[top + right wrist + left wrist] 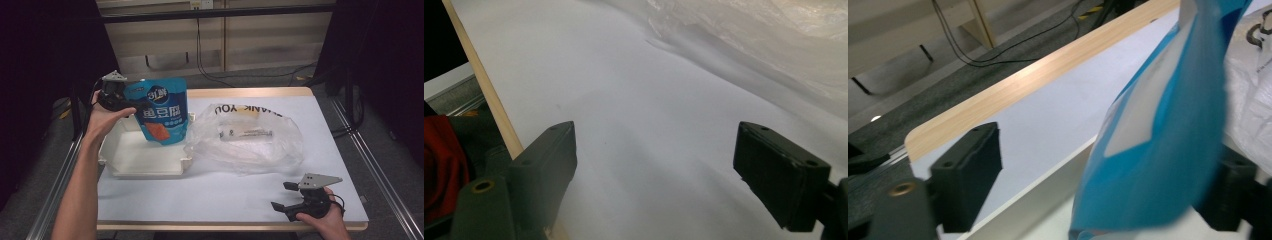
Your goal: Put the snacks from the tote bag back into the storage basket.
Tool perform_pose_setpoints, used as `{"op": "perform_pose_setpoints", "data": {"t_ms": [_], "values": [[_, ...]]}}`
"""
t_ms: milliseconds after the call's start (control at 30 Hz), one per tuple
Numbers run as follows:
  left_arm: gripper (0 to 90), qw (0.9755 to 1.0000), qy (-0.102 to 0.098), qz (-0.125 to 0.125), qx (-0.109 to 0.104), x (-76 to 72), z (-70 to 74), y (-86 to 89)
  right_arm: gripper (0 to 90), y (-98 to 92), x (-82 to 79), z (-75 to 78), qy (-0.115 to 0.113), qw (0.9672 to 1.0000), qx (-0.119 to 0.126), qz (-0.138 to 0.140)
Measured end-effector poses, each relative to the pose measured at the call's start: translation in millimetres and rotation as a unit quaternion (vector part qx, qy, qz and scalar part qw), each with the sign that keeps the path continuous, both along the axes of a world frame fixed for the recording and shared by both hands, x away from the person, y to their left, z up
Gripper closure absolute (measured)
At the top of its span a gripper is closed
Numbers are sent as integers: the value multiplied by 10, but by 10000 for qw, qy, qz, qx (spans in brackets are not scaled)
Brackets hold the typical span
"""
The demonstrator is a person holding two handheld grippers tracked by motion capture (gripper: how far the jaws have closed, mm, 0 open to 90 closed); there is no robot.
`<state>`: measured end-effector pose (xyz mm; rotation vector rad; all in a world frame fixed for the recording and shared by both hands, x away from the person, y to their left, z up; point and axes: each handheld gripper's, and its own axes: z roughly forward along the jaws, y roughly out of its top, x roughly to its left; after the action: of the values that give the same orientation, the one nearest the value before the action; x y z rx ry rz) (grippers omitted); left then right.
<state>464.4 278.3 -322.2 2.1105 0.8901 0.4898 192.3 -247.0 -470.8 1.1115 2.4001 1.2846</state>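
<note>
A blue snack pouch with an orange picture stands upright over the far side of a white open box. My left gripper is at the pouch's left edge. In the left gripper view the pouch lies between the jaws of the left gripper, close to the right one. The left pad stands well apart from it, so the gripper is open. My right gripper rests near the table's front right edge. The right gripper is open, with only the white tabletop between its jaws.
A crumpled clear plastic bag printed "THANK YOU" lies right of the box, in the middle of the table; its edge is also in the right gripper view. The table has a wooden rim. Cables run across the floor beyond.
</note>
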Motion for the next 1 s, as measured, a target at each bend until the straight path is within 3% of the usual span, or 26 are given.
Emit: {"op": "perform_pose_setpoints", "data": {"t_ms": [167, 200, 233, 300, 367, 600, 767, 833, 900, 1000], "values": [[65, 9995, -129, 209, -204, -103, 36, 33, 174, 3, 1, 9, -20, 10000, 11, -9], [54, 9998, -109, 141, -124, -127, 59, 57, 173, 2, 3, 10, -40, 10000, 4, -10], [57, 9991, -151, 159, -363, -170, 75, 76, 173, 8, -7, 16, -43, 10000, 7, -11], [54, 9984, -201, 240, -475, -206, 87, 76, 173, 16, -20, 27, -73, 10000, 10, -37], [53, 9988, -208, 237, -363, -236, 106, 89, 173, 20, -29, 37, -109, 9999, 12, -41], [33, 9993, -205, 71, -298, -356, 155, 131, 172, 11, -39, 46, -143, 9998, 2, -124], [31, 9994, -176, 51, -308, -416, 169, 146, 170, -4, -51, 51, -147, 9997, 10, -171], [32, 9986, -152, -21, -516, -468, 186, 164, 162, -11, -56, 57, -183, 9995, 29, -237], [37, 9983, -160, -94, -560, -515, 210, 192, 154, -18, -59, 64, -215, 9994, 24, -269], [36, 9988, -197, -5, -449, -569, 231, 205, 145, -25, -63, 69, -250, 9991, 23, -328]]}}
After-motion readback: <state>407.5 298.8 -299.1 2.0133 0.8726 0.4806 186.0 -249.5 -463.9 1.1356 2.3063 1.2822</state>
